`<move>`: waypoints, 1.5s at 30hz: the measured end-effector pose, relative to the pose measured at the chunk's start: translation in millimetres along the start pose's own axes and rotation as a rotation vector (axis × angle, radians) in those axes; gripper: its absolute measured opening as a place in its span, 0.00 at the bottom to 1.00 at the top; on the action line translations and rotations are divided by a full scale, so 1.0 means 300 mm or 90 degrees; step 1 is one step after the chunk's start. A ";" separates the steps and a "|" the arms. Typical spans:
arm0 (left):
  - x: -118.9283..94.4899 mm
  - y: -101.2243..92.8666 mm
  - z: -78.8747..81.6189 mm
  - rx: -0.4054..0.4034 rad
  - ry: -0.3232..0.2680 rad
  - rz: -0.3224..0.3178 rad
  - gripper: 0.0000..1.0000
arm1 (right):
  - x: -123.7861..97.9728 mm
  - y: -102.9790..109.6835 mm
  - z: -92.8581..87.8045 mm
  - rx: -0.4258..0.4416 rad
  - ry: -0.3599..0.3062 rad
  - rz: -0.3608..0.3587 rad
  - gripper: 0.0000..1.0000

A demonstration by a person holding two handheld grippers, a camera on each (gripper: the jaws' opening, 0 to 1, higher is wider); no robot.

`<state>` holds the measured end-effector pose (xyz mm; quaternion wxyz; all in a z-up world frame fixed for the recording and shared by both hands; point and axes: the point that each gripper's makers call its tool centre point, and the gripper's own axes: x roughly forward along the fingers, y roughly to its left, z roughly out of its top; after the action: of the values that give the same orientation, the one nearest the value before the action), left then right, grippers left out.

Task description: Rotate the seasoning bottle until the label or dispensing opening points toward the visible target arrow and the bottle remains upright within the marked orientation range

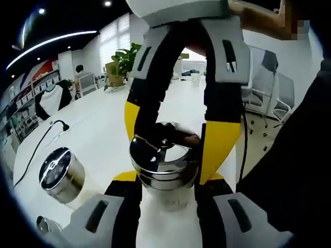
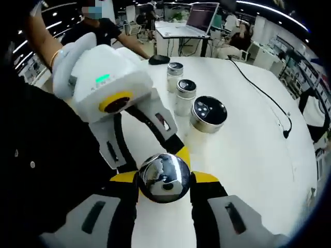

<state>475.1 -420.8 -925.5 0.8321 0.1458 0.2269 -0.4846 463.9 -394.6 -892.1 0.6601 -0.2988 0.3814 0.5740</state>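
A steel seasoning bottle [image 1: 164, 164] with a shiny domed lid stands upright on the white table [image 1: 98, 139]. In the left gripper view my left gripper [image 1: 168, 180] is shut on its sides from below, yellow pads pressed against the metal. My right gripper [image 1: 176, 138] reaches in from the top and clamps the same bottle. In the right gripper view the bottle [image 2: 164, 178] sits between the right gripper's [image 2: 165, 182] yellow pads. The left gripper [image 2: 155, 161] comes in from the upper left, one yellow pad [image 2: 182, 153] on the bottle's far side.
A wide steel tin [image 2: 208, 113] and two taller shakers [image 2: 185, 95] [image 2: 175, 75] stand behind the bottle, with a black mouse [image 2: 159, 59] and a laptop [image 2: 199, 18] further back. A black cable [image 2: 269, 98] crosses the table. The table's edge [image 1: 239, 155] and chairs [image 1: 274, 93] lie close by.
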 end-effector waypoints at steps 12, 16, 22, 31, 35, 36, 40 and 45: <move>-0.006 0.000 -0.002 -0.079 -0.002 0.148 0.42 | -0.011 -0.022 0.025 0.212 -0.063 -0.067 0.37; -0.009 0.003 -0.002 -0.077 -0.005 0.144 0.43 | -0.009 -0.018 0.026 0.189 -0.055 -0.064 0.37; -0.021 0.010 -0.020 -0.053 0.008 0.129 0.45 | -0.004 0.003 0.034 0.111 -0.048 -0.014 0.37; -0.022 0.002 -0.016 -0.040 0.003 0.093 0.43 | 0.007 0.024 0.039 0.037 -0.003 0.025 0.37; -0.020 0.011 -0.022 -0.079 0.010 0.119 0.42 | 0.006 0.010 0.038 0.041 -0.001 -0.012 0.37; -0.021 0.015 -0.024 -0.098 0.016 0.139 0.42 | 0.007 -0.001 0.041 0.051 -0.012 -0.029 0.37; -0.019 0.019 -0.027 -0.124 0.044 0.193 0.42 | 0.001 -0.010 0.033 0.107 -0.027 -0.062 0.37; -0.018 0.019 -0.025 -0.129 0.041 0.198 0.42 | -0.004 -0.012 0.029 0.088 -0.049 -0.084 0.36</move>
<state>476.1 -410.6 -929.0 0.9000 0.1098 0.2755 -0.3195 468.9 -388.7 -886.6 0.7298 -0.2546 0.3738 0.5127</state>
